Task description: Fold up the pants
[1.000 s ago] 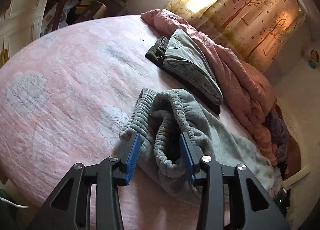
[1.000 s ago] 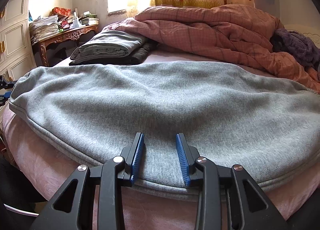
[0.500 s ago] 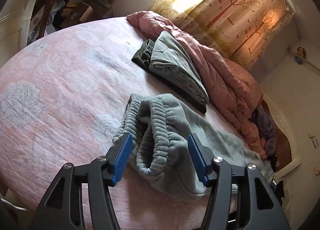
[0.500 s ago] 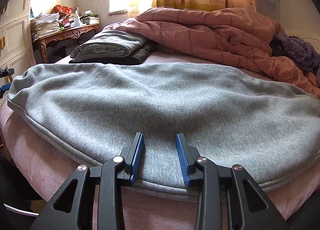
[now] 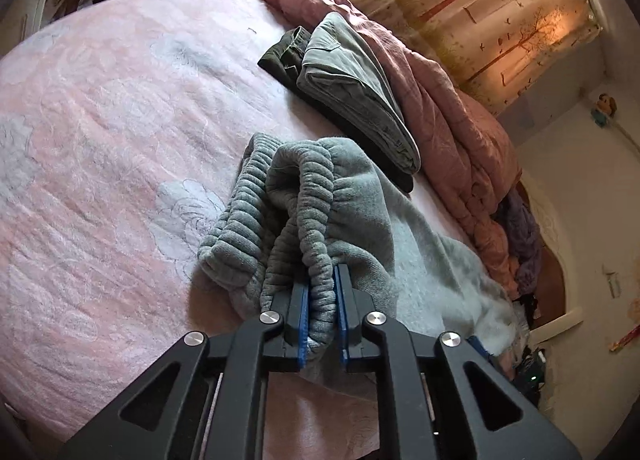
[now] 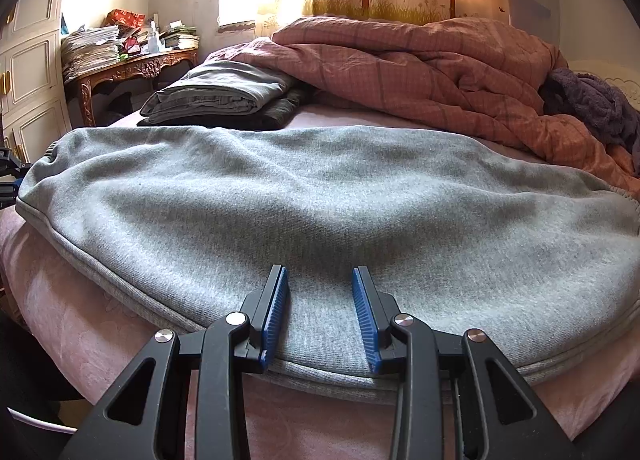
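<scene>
Grey sweatpants (image 6: 320,195) lie flat across the pink bed, with the ribbed waistband (image 5: 280,195) bunched up at the left end. My left gripper (image 5: 320,280) is shut on a fold of the waistband near the bed's front edge. My right gripper (image 6: 320,280) is open, its blue pads resting on the pants' near edge, about midway along the leg, holding nothing. The left gripper shows small at the left edge of the right wrist view (image 6: 8,179).
Folded grey and dark pants (image 5: 352,99) (image 6: 224,95) are stacked behind the sweatpants. A rumpled pink quilt (image 6: 440,63) and a purple garment (image 6: 592,99) lie along the far side. A cluttered wooden desk (image 6: 136,67) stands at the back left. The pink sheet (image 5: 100,119) spreads left.
My left gripper opened wide, then moved in and shut on the waistband. The right gripper has stayed open in the same place on the pants' edge.
</scene>
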Available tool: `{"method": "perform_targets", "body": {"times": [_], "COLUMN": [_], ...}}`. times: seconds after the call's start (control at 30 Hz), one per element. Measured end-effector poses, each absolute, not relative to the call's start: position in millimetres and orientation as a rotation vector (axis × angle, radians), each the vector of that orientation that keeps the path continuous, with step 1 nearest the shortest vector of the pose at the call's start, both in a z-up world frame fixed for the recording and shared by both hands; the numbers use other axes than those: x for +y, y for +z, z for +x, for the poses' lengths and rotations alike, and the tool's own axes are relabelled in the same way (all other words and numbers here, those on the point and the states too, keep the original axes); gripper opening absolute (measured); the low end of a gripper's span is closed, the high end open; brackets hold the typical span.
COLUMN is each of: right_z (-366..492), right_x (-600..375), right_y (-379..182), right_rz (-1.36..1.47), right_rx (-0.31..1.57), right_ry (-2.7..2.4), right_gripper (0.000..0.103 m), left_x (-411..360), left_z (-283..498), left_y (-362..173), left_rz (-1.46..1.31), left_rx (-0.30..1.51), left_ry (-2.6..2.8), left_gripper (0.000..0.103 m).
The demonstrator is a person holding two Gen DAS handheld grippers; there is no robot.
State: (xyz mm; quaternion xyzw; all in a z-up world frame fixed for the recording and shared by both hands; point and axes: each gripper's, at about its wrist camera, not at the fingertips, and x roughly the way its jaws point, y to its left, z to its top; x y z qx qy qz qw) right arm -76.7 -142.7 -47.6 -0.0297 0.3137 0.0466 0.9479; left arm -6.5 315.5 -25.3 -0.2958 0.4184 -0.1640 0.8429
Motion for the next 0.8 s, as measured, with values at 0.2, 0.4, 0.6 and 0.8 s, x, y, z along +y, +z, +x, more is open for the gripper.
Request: {"method": "perform_targets", "body": {"times": [0.2, 0.4, 0.6, 0.8], "right_z": [-76.8, -75.9, -75.9, -73.6], "right_x": [-139.7, -139.7, -134.3, -126.7], "right_y": [-47.5, -48.1, -48.7, -47.7], "right_rz": [-0.086, -0.079, -0.122, -0.133], "right_rx": [0.633, 0.628, 0.626, 0.625], "right_ry": [0.083, 0.071, 0.054, 0.006], "right_gripper": [0.035, 0.035, 0.036, 0.036], "left_x": [318.7, 338.3, 351.0, 341.4], "left_z": [0.8, 13.2, 31.7, 27.2], "left_y": [38.3, 47.3, 7.3, -8.3], "left_rz": [-0.394, -0.296, -0.253, -0.118], "left_rx": [0.738, 0.638, 0.779, 0.862], "left_ry": [-0.311, -0.576, -0.666, -0.527], "left_gripper": [0.009, 0.009, 0.009, 0.027]}}
